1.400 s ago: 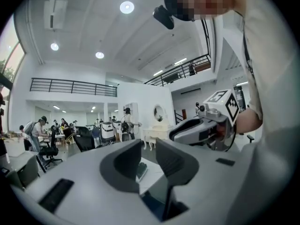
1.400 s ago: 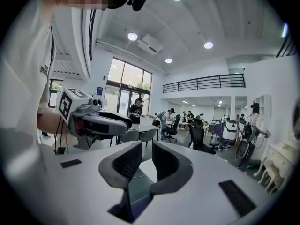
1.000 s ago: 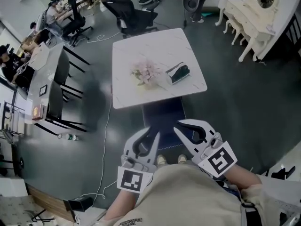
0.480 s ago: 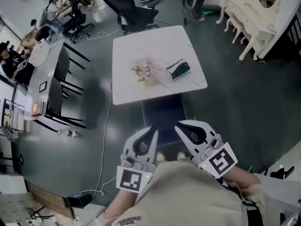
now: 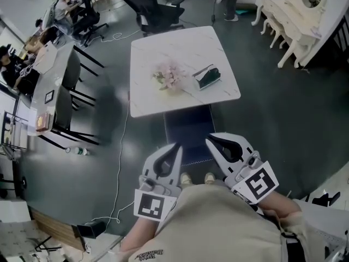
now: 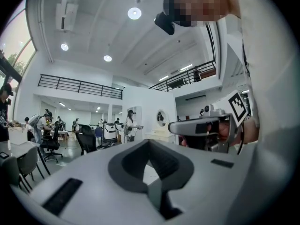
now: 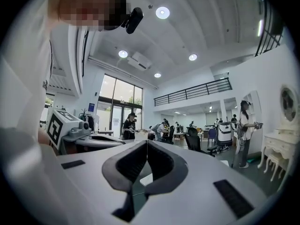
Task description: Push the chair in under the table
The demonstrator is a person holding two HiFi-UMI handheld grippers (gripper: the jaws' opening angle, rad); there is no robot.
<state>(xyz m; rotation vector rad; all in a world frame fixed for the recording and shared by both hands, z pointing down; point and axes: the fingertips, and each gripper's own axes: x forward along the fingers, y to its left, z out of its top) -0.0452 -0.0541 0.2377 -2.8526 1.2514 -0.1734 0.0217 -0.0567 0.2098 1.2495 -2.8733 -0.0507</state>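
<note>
Chair partly tucked under near edge of table; left gripper and right gripper held level at its near side, jaws closed on nothing, probably readied as blunt pushers.

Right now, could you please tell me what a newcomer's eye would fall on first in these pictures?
The white table stands mid-floor in the head view, with pink flowers and a small dark object on top. A dark chair sits half tucked under its near edge. Just below, the left gripper and right gripper point at it, their fingers just closed on nothing.
</note>
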